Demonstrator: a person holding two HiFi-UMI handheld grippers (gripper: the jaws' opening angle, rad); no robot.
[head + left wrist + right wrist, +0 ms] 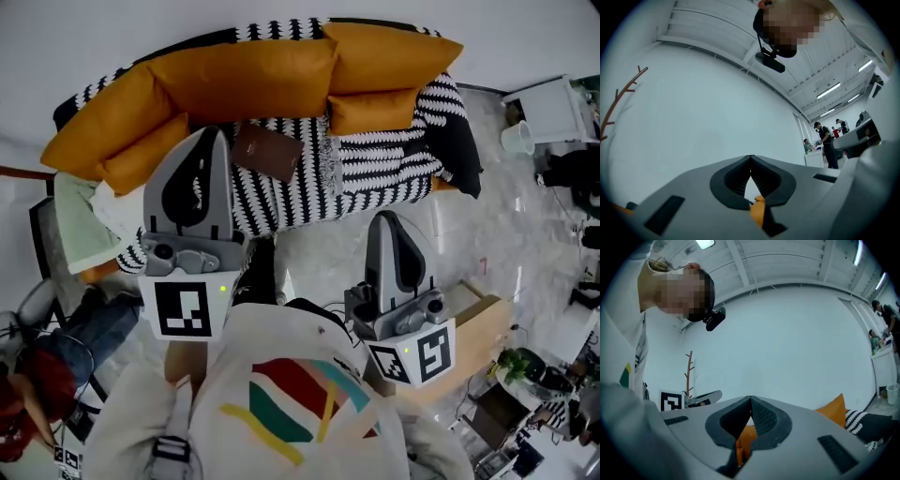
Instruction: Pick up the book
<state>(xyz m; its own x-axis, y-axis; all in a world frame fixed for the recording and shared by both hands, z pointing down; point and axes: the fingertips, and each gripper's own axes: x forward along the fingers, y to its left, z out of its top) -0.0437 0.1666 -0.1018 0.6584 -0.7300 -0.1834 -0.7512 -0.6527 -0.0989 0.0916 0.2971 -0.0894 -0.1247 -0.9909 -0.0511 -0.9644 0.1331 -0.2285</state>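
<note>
A brown book lies flat on the seat of a sofa covered in black-and-white zigzag cloth. In the head view my left gripper reaches up over the sofa's front; its tip stands just left of the book and does not touch it. My right gripper is lower and further right, over the pale floor in front of the sofa. Both point roughly level at a white wall. The left gripper has its tips together with nothing between them. So does the right gripper. The book shows in neither gripper view.
Orange cushions line the sofa's back and left arm. A light wooden box stands on the floor at right, and a white table with a cup at far right. A seated person is at lower left. Several people stand far off.
</note>
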